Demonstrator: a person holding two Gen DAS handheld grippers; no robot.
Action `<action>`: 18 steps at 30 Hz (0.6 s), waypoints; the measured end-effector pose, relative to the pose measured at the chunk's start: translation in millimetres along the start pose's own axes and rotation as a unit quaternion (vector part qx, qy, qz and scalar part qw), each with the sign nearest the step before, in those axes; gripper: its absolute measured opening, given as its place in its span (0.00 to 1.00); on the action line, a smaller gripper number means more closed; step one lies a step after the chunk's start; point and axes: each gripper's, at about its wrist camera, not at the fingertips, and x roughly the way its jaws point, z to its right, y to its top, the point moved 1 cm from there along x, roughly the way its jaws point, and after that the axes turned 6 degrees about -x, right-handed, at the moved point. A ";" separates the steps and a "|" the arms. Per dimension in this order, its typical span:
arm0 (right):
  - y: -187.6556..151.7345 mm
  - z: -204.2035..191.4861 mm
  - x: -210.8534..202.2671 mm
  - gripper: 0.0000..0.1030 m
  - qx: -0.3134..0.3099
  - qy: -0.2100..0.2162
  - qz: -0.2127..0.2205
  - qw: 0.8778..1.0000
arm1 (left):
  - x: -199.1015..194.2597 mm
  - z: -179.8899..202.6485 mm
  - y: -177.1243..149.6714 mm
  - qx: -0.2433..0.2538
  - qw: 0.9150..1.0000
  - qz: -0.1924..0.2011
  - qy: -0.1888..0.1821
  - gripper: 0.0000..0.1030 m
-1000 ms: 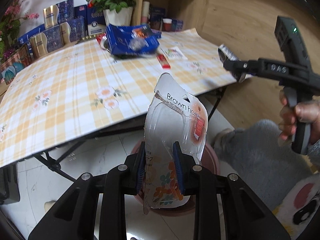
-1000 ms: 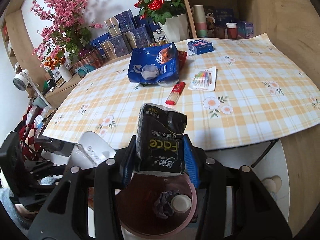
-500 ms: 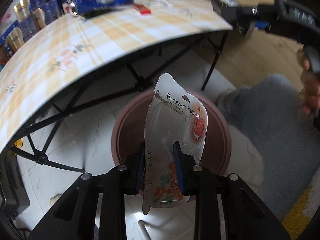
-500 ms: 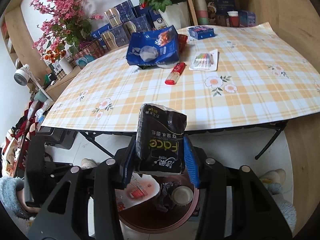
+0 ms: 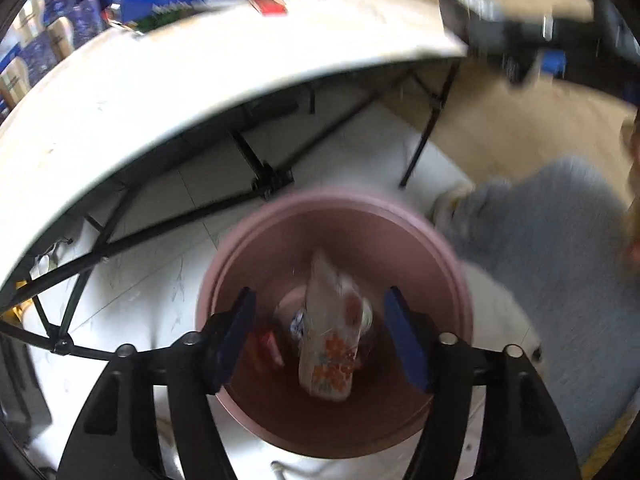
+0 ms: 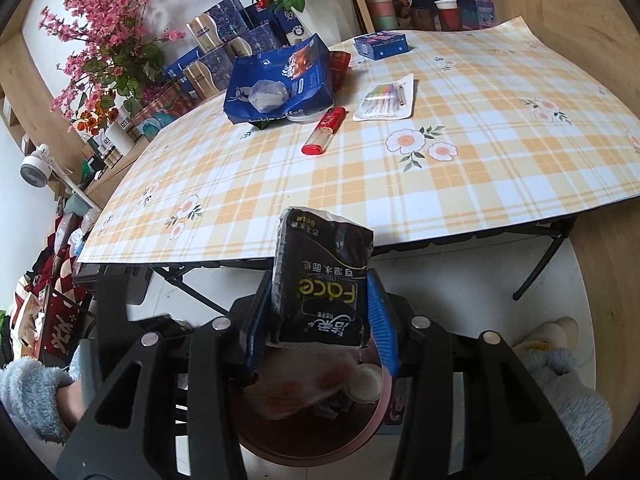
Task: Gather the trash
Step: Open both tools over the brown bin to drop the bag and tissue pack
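Left wrist view: left gripper (image 5: 320, 330) over the pink bin (image 5: 448, 264), jaws opening, pads clear of the plastic hook packet (image 5: 330, 340). Packet sits inside the bin, long axis roughly upright, narrow end up.

Right wrist view: right gripper (image 6: 316, 320) clamped on black tissue pack (image 6: 324, 276), long axis upright, print upside down, above the bin by the table (image 6: 400, 184) edge.

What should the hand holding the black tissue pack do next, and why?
Probably open over the bin. The right hand-held gripper grips the black tissue pack just above the pink trash bin. The left hand-held gripper is opening, its blister package already loose inside the bin.
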 end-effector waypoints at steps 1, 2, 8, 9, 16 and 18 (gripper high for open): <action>-0.7 -0.9 1.7 0.45 -0.002 -0.001 -0.003 1.000 | -7.4 -3.4 2.4 -0.008 1.000 0.012 0.004 0.65; -1.0 -1.6 2.7 0.45 -0.003 -0.001 -0.005 1.000 | -15.7 -6.5 4.8 -0.015 1.000 0.025 0.009 0.66; -5.4 -17.6 12.8 0.45 -0.029 0.003 -0.021 0.999 | -78.7 -33.1 8.6 -0.061 0.990 0.116 0.043 0.82; -7.4 -21.7 14.3 0.45 -0.035 0.004 -0.024 0.999 | -91.9 -39.4 7.5 -0.072 0.987 0.133 0.052 0.85; -23.4 -43.0 26.9 0.45 -0.065 0.009 -0.050 0.997 | -158.1 -74.6 -6.8 -0.132 0.962 0.216 0.101 0.94; -27.8 -48.7 31.2 0.45 -0.074 0.008 -0.059 0.995 | -170.8 -81.6 -13.0 -0.143 0.955 0.236 0.114 0.94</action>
